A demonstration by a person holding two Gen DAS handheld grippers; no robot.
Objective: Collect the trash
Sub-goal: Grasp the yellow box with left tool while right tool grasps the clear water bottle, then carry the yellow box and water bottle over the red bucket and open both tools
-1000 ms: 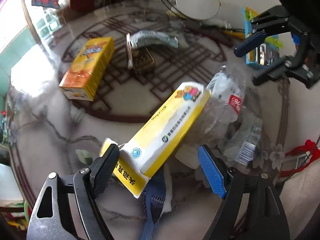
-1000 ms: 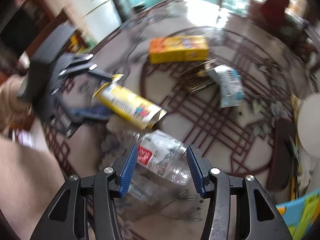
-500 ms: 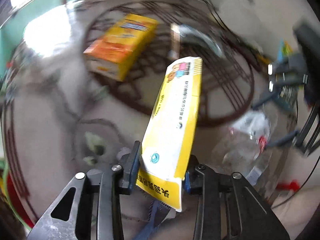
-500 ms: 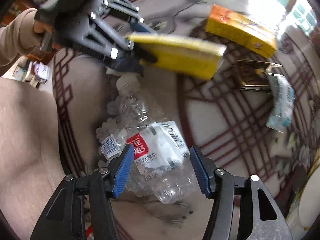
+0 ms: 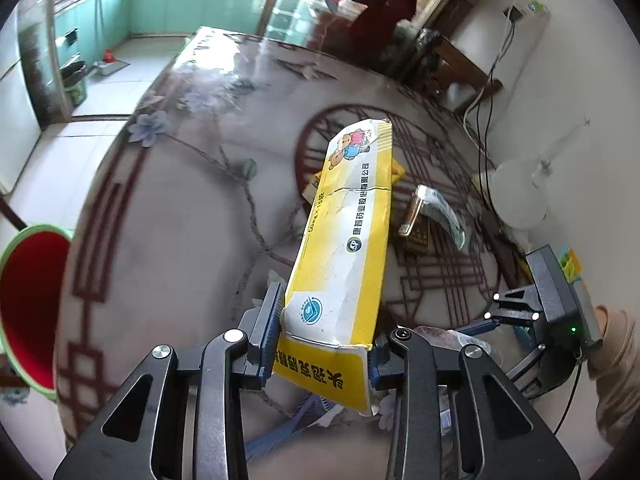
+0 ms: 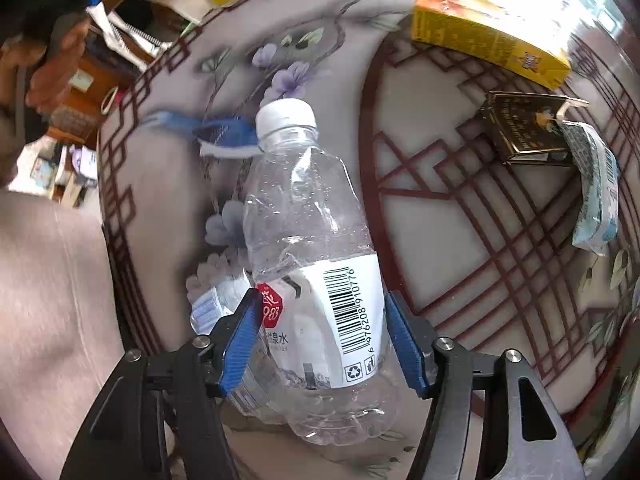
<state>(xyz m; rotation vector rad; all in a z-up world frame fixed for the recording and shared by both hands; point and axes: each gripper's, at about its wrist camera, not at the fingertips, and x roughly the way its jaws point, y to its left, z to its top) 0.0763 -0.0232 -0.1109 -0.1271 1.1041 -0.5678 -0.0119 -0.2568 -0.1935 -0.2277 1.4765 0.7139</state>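
While the left gripper (image 5: 326,344) pinches the yellow carton (image 5: 348,248) clear above the table (image 5: 180,220), the right gripper's (image 6: 326,336) blue pads (image 6: 242,340) bracket the plastic bottle (image 6: 312,264), lying there; contact unclear.

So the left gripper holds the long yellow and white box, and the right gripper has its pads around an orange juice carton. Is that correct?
Not quite. The left gripper does hold the long yellow and white box, but the right gripper has its pads around a clear plastic water bottle, as the right wrist view shows. The orange carton lies apart on the table.
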